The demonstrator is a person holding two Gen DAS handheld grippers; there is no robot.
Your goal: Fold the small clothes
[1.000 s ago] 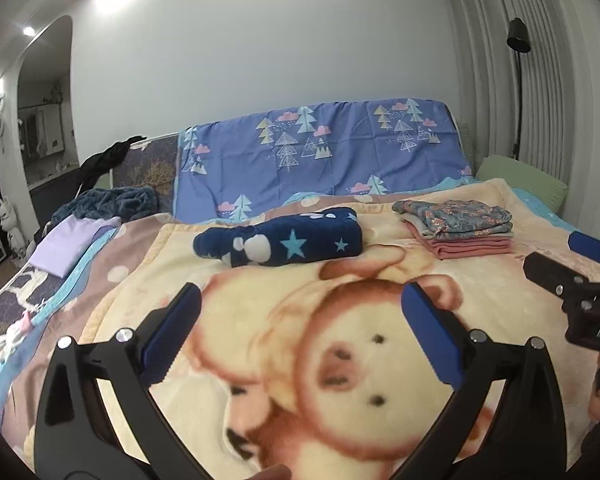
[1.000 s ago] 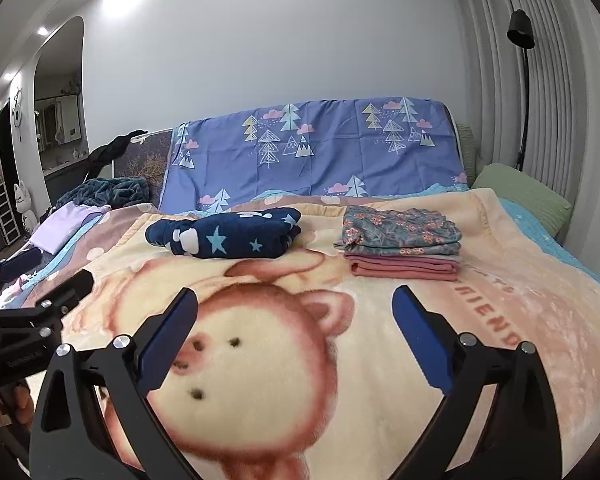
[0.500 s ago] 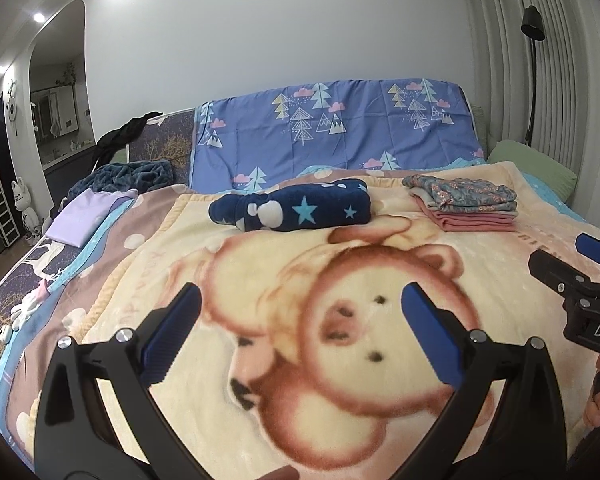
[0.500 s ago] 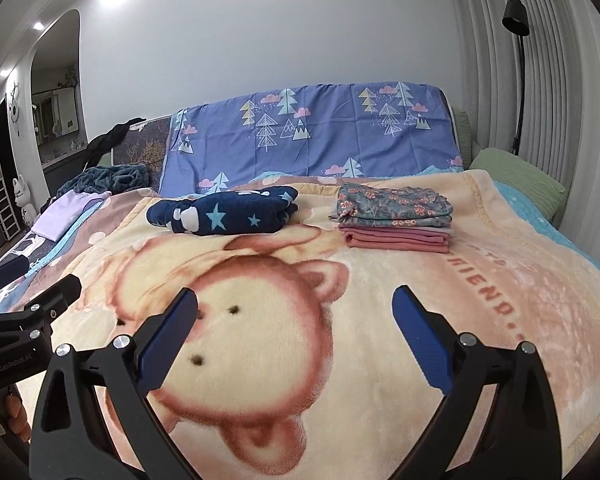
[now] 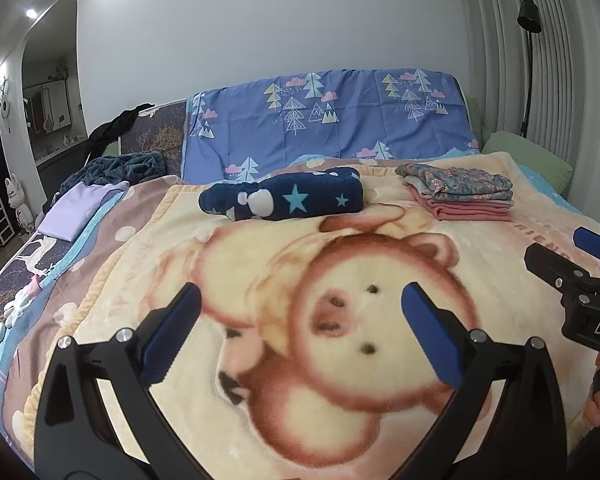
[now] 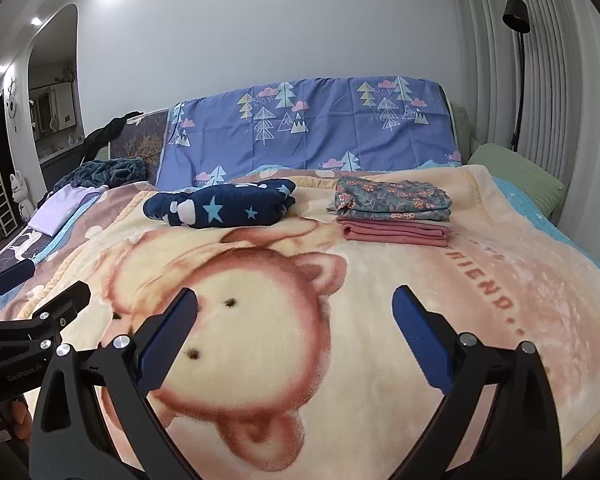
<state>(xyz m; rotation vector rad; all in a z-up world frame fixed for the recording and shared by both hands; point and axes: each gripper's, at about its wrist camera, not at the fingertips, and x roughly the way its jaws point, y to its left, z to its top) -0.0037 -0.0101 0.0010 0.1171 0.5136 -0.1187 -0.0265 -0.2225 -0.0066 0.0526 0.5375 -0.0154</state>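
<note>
A folded navy star-print garment point(image 5: 288, 199) lies far up the bed's bear-print blanket point(image 5: 340, 320), well ahead of both grippers. Just to its right sits a neat stack of folded clothes point(image 6: 392, 212) — floral over pink. The left gripper point(image 5: 300, 324) and right gripper point(image 6: 294, 320) hover wide open — empty.

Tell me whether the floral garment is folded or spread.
Folded: the floral garment lies in flat, even layers, stacked on folded pink cloth on the blanket.
</note>
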